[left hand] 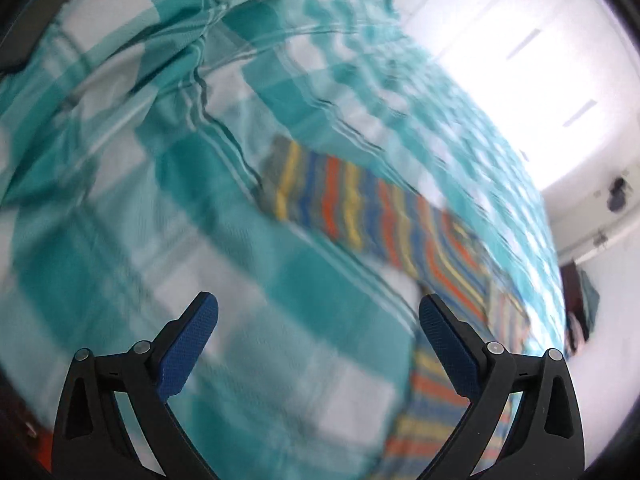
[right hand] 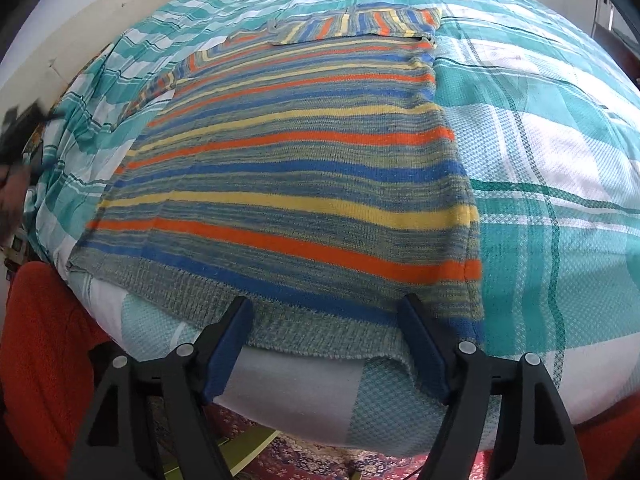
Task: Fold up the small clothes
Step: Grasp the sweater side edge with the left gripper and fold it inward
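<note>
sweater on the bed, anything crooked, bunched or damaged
Nothing damaged shows. The sweater lies flat on the checked bedspread, one sleeve folded across its far end. Its ribbed hem hangs slightly over the bed's near edge, between the open right gripper fingers. The left wrist view is too blurred to judge.

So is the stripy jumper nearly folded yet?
Not nearly. Done: the striped jumper lies flat on the checked bedspread, one sleeve folded across the top. In hand: nothing; the right tongs stand open over the hem, gripping nothing, and the left tongs are open and empty above the bed. Left: probably the other sleeve, still sticking out, then folding the body.
</note>
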`<state>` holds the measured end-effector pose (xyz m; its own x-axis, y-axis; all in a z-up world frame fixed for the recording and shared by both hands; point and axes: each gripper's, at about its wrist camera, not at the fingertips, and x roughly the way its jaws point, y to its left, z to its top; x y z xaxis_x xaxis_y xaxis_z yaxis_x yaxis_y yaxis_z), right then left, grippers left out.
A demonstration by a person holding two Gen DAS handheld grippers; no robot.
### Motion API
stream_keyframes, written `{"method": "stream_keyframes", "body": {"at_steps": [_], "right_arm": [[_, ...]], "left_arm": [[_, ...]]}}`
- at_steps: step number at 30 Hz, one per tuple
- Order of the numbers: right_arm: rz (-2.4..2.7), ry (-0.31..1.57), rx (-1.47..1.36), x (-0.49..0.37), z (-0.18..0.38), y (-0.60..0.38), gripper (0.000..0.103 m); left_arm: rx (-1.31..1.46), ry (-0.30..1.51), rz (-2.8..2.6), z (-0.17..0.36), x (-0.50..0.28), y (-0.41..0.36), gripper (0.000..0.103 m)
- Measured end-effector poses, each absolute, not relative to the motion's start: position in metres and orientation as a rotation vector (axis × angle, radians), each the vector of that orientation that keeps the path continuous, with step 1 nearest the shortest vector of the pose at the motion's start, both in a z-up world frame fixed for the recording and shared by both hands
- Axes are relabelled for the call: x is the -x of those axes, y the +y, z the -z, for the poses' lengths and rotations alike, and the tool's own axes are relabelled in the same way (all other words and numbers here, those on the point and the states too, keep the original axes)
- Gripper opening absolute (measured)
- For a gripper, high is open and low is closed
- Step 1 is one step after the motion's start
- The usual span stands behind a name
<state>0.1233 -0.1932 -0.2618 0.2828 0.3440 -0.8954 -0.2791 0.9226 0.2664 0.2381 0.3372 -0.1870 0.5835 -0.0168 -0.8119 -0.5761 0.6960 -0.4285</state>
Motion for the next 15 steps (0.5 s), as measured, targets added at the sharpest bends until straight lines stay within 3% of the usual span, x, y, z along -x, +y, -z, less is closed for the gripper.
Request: {"method": "stream_keyframes", "body": {"at_steps": [1, 3, 7, 10, 12, 15], "right_arm": [[-0.417, 1.215, -0.061, -0.124, 0.262, -0.193, 0.078], [-0.415, 1.217, -0.057, -0.124, 0.262, -0.192, 0.079], [-0.408, 1.219, -0.033, -0.124, 0.263, -0.188, 0.08], [-0.404, 1.221, -0.015, -0.125, 0.264, -0.185, 0.082], [-0.409, 1.22, -0.004, -0.125, 0.265, -0.182, 0.086], [-0.409, 1.215, 0.019, -0.125, 0.266, -0.178, 0.088]], "left_arm": [[0.76, 0.928, -0.382, 0.196, -0.252, 0.348, 0.098], [0.816, 0.987, -0.426, 0.221, -0.281, 0.37, 0.08], [0.941, 0.996, -0.494, 0.258, -0.307, 0.39, 0.069], [1.002, 0.932, -0.48, 0.271, -0.316, 0.394, 0.039], [0.994, 0.942, -0.473, 0.275, -0.322, 0.395, 0.006], [0.911, 0.921, -0.515, 0.259, -0.328, 0.39, 0.004]]}}
